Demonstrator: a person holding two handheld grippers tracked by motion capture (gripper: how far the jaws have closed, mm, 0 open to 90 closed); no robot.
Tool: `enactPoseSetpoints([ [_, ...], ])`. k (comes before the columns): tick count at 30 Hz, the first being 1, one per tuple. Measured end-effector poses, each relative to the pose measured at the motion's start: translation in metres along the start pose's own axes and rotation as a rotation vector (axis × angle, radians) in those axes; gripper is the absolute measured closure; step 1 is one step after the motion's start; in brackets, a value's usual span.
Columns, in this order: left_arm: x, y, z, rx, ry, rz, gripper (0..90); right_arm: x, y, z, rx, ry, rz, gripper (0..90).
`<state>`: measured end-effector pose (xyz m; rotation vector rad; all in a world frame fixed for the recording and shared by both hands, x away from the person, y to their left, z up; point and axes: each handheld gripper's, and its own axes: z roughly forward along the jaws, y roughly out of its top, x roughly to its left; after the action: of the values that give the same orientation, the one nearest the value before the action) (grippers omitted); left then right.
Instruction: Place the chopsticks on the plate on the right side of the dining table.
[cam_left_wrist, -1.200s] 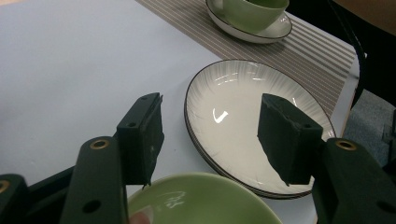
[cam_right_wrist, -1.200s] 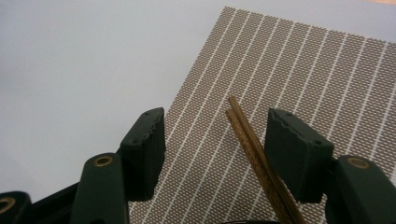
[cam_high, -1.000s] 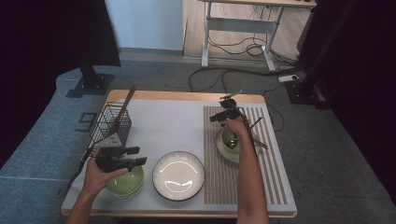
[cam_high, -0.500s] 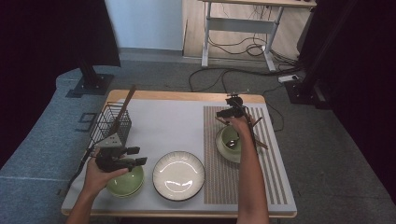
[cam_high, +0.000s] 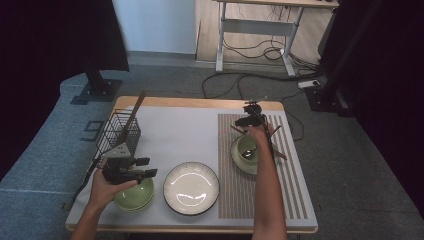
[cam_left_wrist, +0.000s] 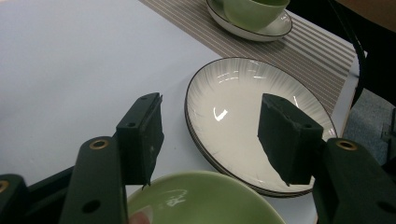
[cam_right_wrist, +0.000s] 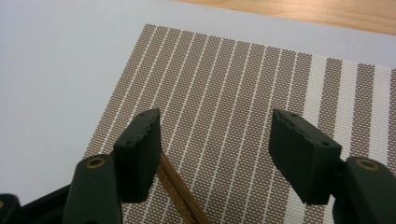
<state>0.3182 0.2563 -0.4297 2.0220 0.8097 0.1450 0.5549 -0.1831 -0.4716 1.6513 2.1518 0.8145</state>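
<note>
A pair of brown wooden chopsticks (cam_right_wrist: 180, 198) lies on the brown-and-white striped woven placemat (cam_right_wrist: 243, 107), by the far rim of a small green bowl on a saucer (cam_high: 248, 152). The right gripper (cam_high: 248, 120) hovers just above them, its jaws having just been opening, nothing pinched between them. The left gripper (cam_left_wrist: 210, 140), jaws spread and empty, hangs over a green ceramic bowl (cam_left_wrist: 201, 200) beside a white ribbed plate (cam_left_wrist: 233, 116) on the grey table mat (cam_high: 185, 135).

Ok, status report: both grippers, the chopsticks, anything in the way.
Left gripper open, over green bowl. Right gripper open, jaws just widened, nothing clamped. Chopsticks lie on striped mat, beside its left jaw. Nothing in the way.
</note>
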Motion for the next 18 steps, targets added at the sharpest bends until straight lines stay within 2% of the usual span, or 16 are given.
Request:
enactPoseSetpoints([
  [3, -0.0002, 0.0000, -0.0002, -0.003, -0.001, -0.002, 40.3, 0.0021, 0.0007, 0.0010, 0.014, -0.028, -0.003, 34.0],
  [18, 0.0004, -0.0002, -0.0012, -0.004, -0.001, -0.001, 40.3, 0.0049, 0.0029, 0.0058, 0.060, -0.079, -0.017, 33.7],
])
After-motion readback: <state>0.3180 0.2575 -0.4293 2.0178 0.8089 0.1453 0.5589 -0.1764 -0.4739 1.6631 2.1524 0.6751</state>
